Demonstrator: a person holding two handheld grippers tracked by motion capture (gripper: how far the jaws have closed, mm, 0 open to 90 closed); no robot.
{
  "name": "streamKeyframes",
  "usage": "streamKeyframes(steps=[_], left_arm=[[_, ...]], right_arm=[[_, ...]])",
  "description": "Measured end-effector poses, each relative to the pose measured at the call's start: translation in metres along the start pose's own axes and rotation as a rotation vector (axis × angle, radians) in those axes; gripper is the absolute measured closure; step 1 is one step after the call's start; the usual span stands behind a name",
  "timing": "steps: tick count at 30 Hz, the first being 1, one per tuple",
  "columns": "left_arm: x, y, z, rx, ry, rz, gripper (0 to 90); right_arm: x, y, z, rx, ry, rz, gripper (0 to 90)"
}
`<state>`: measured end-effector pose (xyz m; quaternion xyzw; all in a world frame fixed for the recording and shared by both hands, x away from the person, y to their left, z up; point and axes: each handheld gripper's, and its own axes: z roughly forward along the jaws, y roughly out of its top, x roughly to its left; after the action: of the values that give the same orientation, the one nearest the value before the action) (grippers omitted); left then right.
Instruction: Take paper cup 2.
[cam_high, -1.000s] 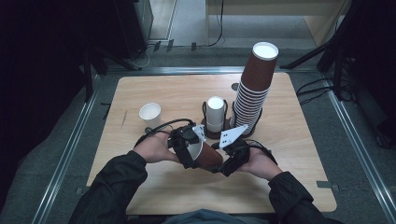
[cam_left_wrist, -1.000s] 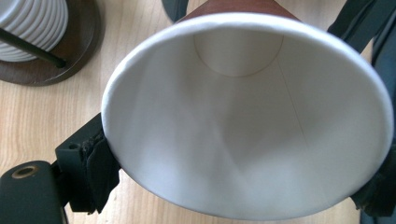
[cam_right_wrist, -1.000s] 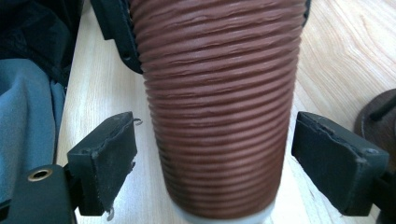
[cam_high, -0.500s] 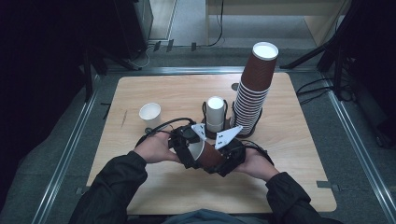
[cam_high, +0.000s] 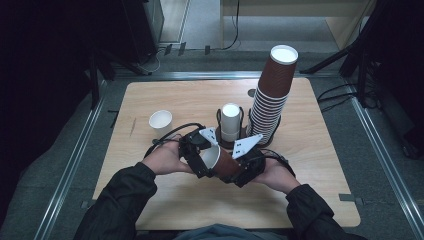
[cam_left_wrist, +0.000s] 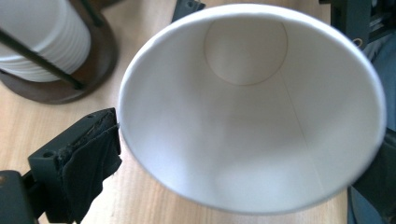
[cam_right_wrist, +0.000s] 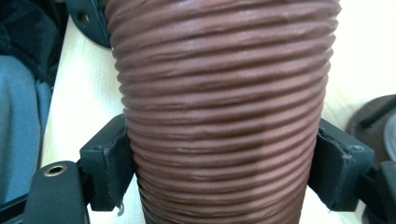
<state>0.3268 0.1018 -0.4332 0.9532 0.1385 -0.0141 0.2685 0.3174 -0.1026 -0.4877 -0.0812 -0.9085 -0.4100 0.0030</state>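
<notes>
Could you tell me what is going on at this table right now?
A person holds a brown ribbed cup on its side between two handheld grippers, above the table. The right gripper is shut on the cup's body, a jaw on each side. The left gripper sits at the cup's open white mouth, one jaw beside the rim. Behind stand a tall stack of brown cups, a holder of white cups and a single white cup.
</notes>
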Motion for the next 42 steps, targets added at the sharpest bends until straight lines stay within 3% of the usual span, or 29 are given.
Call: streamKeyframes(steps=[7, 12, 17, 25, 32, 38, 42], left_arm=[[0.001, -0.008, -0.005, -0.058, -0.003, -0.025, 0.0], [0.003, -0.011, -0.007, -0.098, -0.010, -0.042, 0.0], [0.004, -0.012, -0.012, -0.173, -0.033, -0.059, 0.0], [0.002, -0.008, -0.012, -0.210, -0.039, -0.058, 0.0], [0.002, -0.006, -0.011, -0.254, -0.052, -0.084, 0.0], [0.002, -0.006, -0.009, -0.253, -0.027, -0.079, 1.0], [0.003, -0.007, -0.010, -0.266, -0.039, -0.091, 5.7]], right_arm=[[-0.004, -0.001, -0.008, -0.058, -0.021, 0.012, 19.5], [-0.006, -0.002, -0.016, -0.126, -0.013, 0.054, 19.5], [-0.008, -0.002, -0.023, -0.197, -0.007, 0.072, 19.5], [-0.006, -0.002, -0.015, -0.179, -0.010, 0.049, 19.4], [-0.004, -0.001, -0.011, -0.175, -0.003, 0.044, 19.3], [-0.004, 0.000, -0.009, -0.179, -0.003, 0.042, 19.4], [-0.004, 0.000, -0.010, -0.178, -0.008, 0.043, 19.7]])
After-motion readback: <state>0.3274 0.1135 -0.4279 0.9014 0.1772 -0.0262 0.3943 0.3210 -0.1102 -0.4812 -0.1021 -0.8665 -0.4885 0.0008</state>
